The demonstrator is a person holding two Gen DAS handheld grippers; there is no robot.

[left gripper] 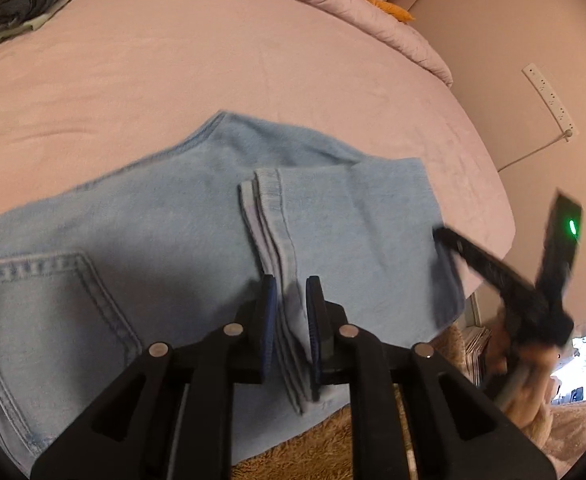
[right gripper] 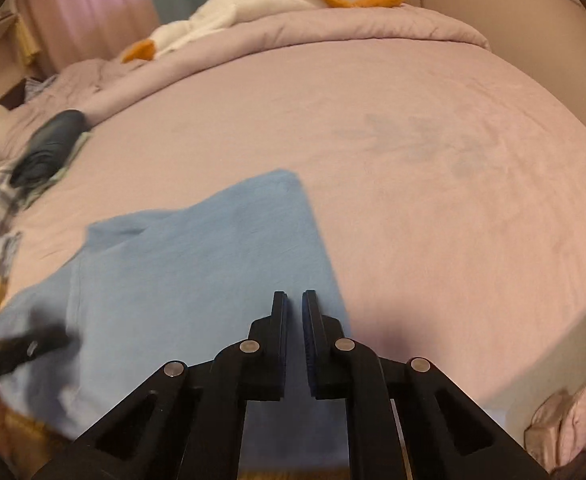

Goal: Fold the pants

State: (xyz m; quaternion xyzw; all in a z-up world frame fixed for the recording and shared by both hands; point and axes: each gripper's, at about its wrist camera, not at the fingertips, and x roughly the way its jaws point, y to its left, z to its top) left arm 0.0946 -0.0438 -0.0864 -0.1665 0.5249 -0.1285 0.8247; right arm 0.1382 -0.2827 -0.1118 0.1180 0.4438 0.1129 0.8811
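Observation:
Light blue jeans lie folded over on a pink bed, back pocket at the left. My left gripper is shut on the stacked leg hems, which run up between its blue pads. In the left wrist view my right gripper shows blurred at the jeans' right edge. In the right wrist view the right gripper hovers over the right border of the jeans, its jaws nearly together with nothing seen between them. The left gripper is a dark blur at the lower left.
The pink sheet stretches far beyond the jeans. A rolled quilt and a white plush goose lie at the back. Dark folded clothes sit at the left. A shaggy brown rug lies below the bed's edge, and a power strip hangs on the wall.

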